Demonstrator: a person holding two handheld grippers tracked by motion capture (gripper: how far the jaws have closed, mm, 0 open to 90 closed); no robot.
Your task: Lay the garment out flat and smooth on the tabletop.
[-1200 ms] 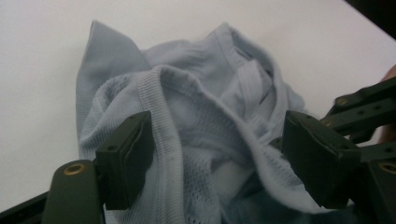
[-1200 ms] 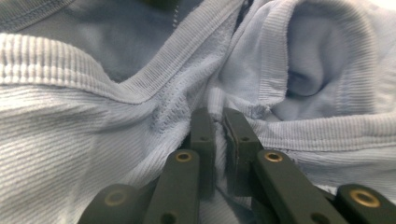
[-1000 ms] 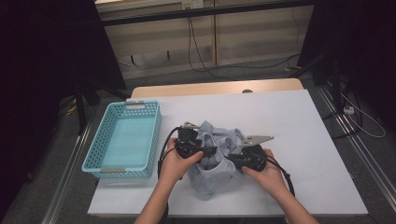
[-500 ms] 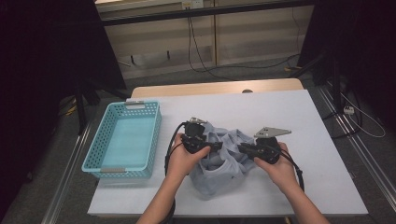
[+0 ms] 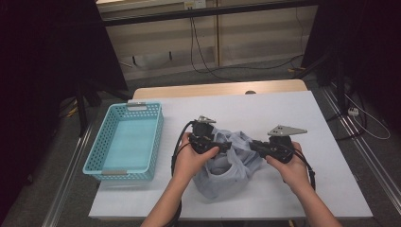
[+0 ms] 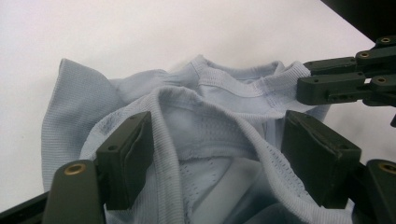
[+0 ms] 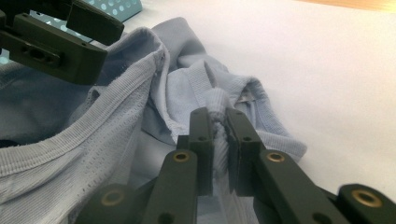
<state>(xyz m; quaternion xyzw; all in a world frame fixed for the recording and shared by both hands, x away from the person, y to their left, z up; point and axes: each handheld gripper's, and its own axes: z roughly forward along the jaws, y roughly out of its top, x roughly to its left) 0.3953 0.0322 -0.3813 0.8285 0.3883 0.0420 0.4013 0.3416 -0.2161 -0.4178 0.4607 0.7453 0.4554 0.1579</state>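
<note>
A light blue shirt (image 5: 222, 170) lies crumpled on the white table (image 5: 283, 109), lifted at its top between both grippers. My left gripper (image 5: 228, 144) stands open, and the ribbed neck edge (image 6: 224, 107) runs loosely between its wide-apart jaws. In the left gripper view that gripper (image 6: 217, 158) frames the fabric, and the right gripper (image 6: 336, 79) shows at the upper right. My right gripper (image 5: 254, 144) is shut on a ribbed fold of the collar (image 7: 215, 105), pinched at its tips (image 7: 218, 135). The left gripper (image 7: 56, 37) shows at the upper left of the right gripper view.
A light blue plastic basket (image 5: 156, 137) with nothing in it stands at the table's left side; its corner (image 7: 112, 7) peeks into the right gripper view. White table surface lies to the right and behind the shirt. Cables run on the floor beyond the table.
The right hand has moved right and slightly up with the collar, away from the left hand. The left hand has shifted a little farther away, and the shirt's top is stretched wider.
</note>
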